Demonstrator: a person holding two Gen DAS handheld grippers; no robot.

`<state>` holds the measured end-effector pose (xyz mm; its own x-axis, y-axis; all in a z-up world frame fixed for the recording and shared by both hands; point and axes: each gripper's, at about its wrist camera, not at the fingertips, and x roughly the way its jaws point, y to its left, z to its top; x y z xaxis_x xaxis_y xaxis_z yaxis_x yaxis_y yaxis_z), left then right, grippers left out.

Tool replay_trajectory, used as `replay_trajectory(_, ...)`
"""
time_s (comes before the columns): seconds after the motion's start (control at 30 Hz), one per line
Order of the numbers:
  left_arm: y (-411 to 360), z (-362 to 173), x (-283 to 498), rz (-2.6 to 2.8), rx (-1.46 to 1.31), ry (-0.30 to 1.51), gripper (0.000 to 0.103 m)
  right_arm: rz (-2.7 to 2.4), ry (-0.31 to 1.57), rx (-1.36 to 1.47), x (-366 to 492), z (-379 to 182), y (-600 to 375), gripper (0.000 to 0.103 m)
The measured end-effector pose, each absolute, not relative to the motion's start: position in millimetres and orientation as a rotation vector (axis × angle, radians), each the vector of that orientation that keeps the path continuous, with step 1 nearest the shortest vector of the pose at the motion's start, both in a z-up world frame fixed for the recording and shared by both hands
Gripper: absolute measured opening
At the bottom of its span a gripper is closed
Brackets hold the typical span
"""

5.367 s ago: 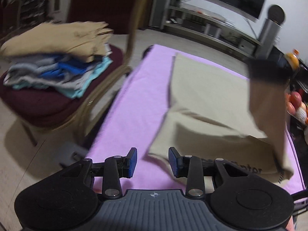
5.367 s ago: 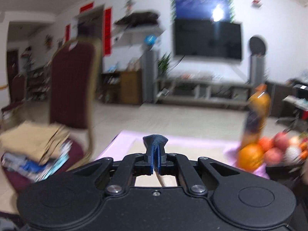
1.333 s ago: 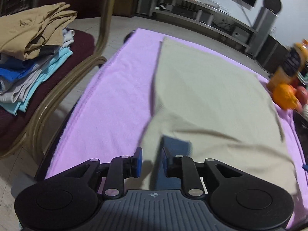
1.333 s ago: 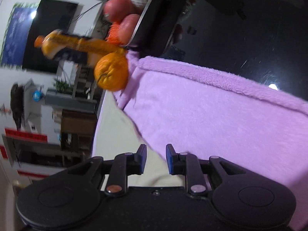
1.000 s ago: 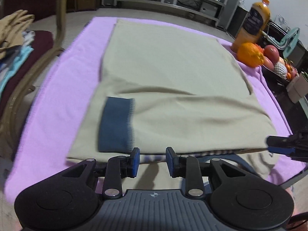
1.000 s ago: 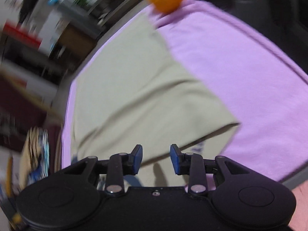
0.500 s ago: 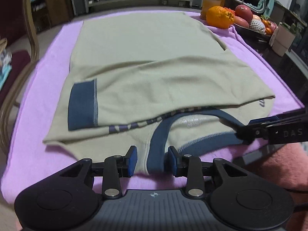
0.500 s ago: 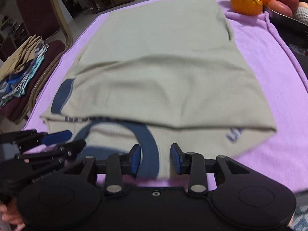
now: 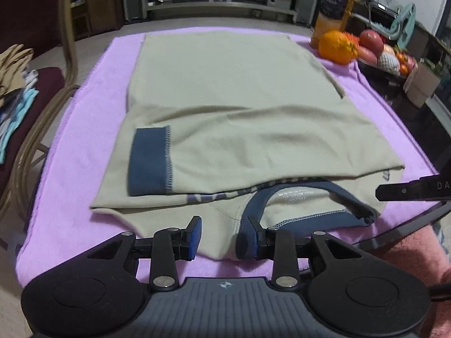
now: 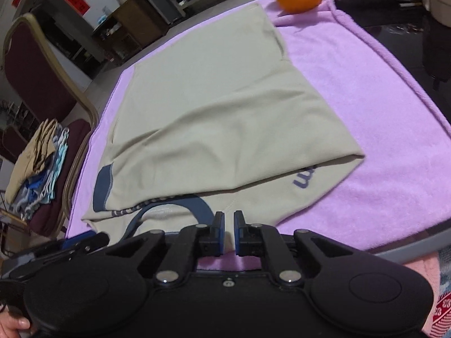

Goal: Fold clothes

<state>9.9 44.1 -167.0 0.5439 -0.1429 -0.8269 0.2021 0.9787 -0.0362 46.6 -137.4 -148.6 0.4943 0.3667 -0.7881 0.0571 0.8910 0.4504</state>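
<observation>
A beige T-shirt (image 9: pixel 239 107) with navy collar (image 9: pixel 304 211) and navy sleeve cuff (image 9: pixel 149 160) lies on the purple blanket (image 9: pixel 79 146), both sleeves folded in over the body. My left gripper (image 9: pixel 224 236) is open, its fingers over the near shoulder edge just left of the collar. My right gripper (image 10: pixel 229 232) is nearly shut, jaws a narrow gap apart over the shirt's (image 10: pixel 214 112) near edge right of the collar (image 10: pixel 197 205); whether it pinches cloth I cannot tell. The right gripper also shows at the right edge of the left wrist view (image 9: pixel 408 191).
A maroon chair (image 10: pixel 42 84) stands left of the table with a pile of folded clothes (image 10: pixel 39 163) on its seat. An orange (image 9: pixel 336 46), a juice bottle (image 9: pixel 335 5) and a bowl of fruit (image 9: pixel 386 53) sit at the far right corner. Dark tabletop lies right of the blanket.
Both grippers swung round from the shirt's sides to its collar end. In the last half second the right gripper's jaws narrowed and it shifted right; the left gripper opened wider.
</observation>
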Motion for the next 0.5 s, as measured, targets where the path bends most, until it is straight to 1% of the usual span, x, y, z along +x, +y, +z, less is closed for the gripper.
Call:
replay_trajectory(0.07,38,-181,15,-0.205,0.1,1.02,0.033,0.202,1.059,0.438,48,-149,-135,0.009)
replay_trajectory(0.1,37,-182,13,-0.2,0.112,1.005,0.033,0.206,1.066,0.43,49,-149,-134,0.009)
replay_trajectory(0.23,41,-176,10,-0.229,0.122,1.033,0.032,0.219,1.093,0.399,53,-150,-129,0.01)
replay_trajectory(0.33,49,-160,12,-0.227,0.105,1.004,0.032,0.229,1.112,0.375,55,-150,-126,0.01)
replay_trajectory(0.5,67,-116,42,-0.189,0.058,0.888,0.032,0.264,0.994,0.405,73,-98,-132,0.012)
